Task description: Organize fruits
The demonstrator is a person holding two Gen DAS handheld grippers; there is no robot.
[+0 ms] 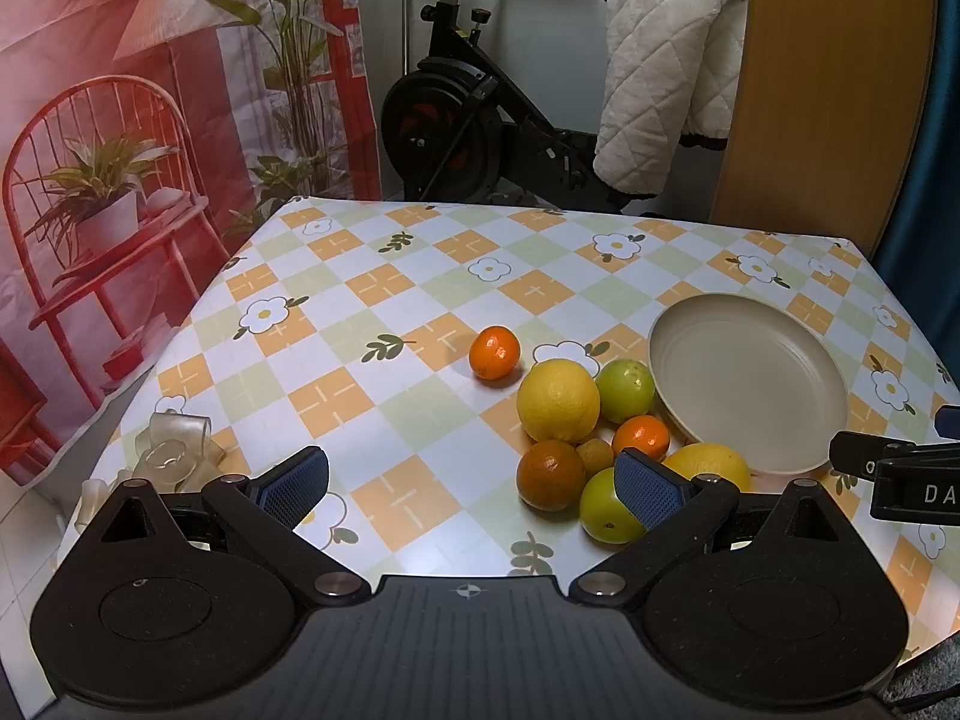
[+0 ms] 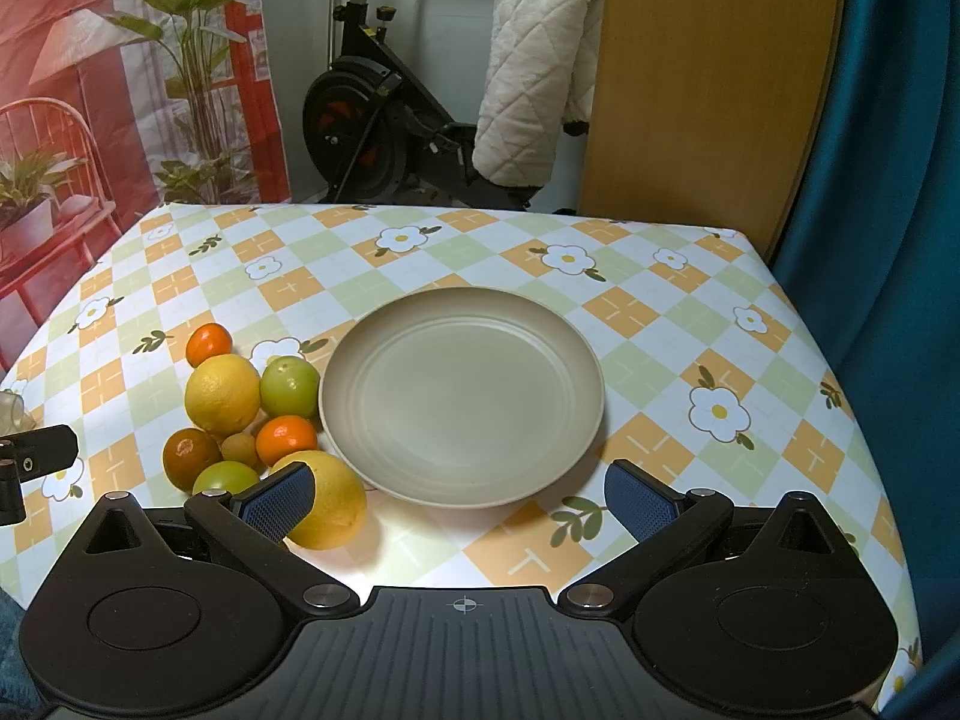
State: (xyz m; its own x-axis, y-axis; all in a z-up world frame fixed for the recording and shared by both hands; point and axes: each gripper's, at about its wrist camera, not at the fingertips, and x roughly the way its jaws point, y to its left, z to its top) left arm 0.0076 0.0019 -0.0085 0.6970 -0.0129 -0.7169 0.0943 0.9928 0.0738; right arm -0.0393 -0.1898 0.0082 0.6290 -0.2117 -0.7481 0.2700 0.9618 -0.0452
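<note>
A beige plate (image 2: 462, 330) lies bare on the checked tablecloth, seen also in the left wrist view as the plate (image 1: 750, 384). To its left sits a cluster of fruit: a large lemon (image 1: 558, 401), a green fruit (image 1: 627, 383), a small orange (image 1: 641, 437), a dark orange (image 1: 550, 474), a second green fruit (image 1: 603, 510) and a yellow fruit (image 1: 711, 463). One small orange (image 1: 494, 353) lies apart, farther back. My left gripper (image 1: 474, 489) hangs open before the cluster. My right gripper (image 2: 459, 501) is open above the plate's near rim, and nothing is between its fingers.
Clear plastic pieces (image 1: 174, 447) lie near the table's left edge. Behind the table stand an exercise bike (image 1: 468, 120), a white quilted blanket (image 1: 666, 78) and a wooden panel (image 1: 828, 84). A red printed backdrop (image 1: 120, 120) hangs on the left.
</note>
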